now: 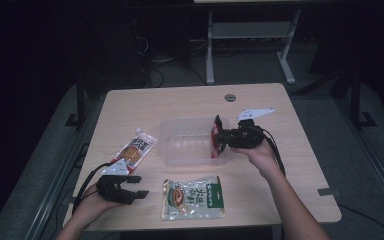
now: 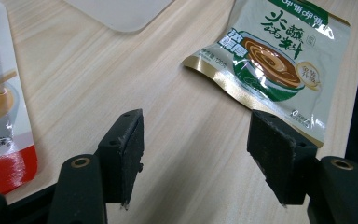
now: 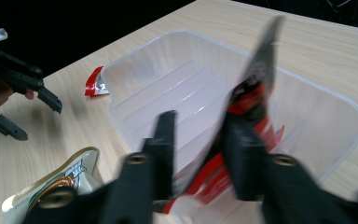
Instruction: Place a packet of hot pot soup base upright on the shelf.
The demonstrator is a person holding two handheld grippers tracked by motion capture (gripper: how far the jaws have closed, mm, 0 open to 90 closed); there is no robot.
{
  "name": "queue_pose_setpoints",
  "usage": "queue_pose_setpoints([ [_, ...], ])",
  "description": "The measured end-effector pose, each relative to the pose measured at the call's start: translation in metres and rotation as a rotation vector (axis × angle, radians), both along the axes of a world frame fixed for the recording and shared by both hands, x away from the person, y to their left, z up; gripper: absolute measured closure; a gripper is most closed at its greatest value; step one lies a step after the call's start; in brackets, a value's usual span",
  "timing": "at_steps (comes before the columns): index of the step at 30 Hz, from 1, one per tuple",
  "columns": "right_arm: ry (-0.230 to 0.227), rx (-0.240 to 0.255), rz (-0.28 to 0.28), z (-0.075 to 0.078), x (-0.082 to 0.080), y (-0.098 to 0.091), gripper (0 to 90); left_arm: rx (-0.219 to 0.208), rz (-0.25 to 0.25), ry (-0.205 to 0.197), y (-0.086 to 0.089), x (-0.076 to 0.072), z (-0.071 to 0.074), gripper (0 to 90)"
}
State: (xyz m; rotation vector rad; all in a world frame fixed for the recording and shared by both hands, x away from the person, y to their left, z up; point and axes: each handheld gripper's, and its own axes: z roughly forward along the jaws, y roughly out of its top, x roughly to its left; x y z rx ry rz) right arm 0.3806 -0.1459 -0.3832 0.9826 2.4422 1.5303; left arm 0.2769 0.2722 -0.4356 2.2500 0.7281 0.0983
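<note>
The right gripper (image 1: 219,136) was positioned over the right end of the clear plastic bin (image 1: 185,142), its jaws apart with the red pouch (image 3: 254,100) standing between them; in the right gripper view the pouch lay against one jaw and clear of the other, so no clamping was visible. The left gripper (image 1: 136,186) rested near the front-left corner of the table (image 1: 290,165), jaws apart and nothing between them; the left gripper view showed bare tabletop in the gap. The table was a light wood-grain surface. The bin sat near the centre of the table, long side running left to right, its ribbed floor visible. The red pouch stood on edge inside the bin at its right end wall. The green-and-white pouch (image 1: 193,197) lay flat near the front edge, just in front of the bin and to the right of the left gripper. The red-and-white pouch (image 1: 136,147) lay flat, angled, to the left of the bin, towards the left edge, just beyond the left gripper.
</note>
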Motion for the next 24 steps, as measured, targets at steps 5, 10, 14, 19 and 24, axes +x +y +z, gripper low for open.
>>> queue_pose_setpoints([
  [5,0.003,-0.014,-0.03,0.003,-0.004,0.0,34.9,0.004,-0.002,0.0,0.0,0.0,0.0,36.0],
  [10,-0.003,-0.031,-0.042,0.006,-0.008,-0.004,25.9,0.0,0.006,0.004,0.001,0.0,0.001,35.8],
  [14,-0.012,-0.046,-0.04,0.008,-0.015,-0.009,20.5,-0.004,0.009,-0.004,0.004,0.0,0.002,35.7],
  [19,-0.031,-0.069,-0.041,0.008,-0.029,-0.016,17.3,-0.011,0.023,-0.009,0.006,0.001,0.004,35.7],
  [24,-0.069,-0.095,-0.042,0.004,-0.046,-0.028,16.0,-0.009,0.026,-0.007,0.009,0.003,0.004,35.6],
])
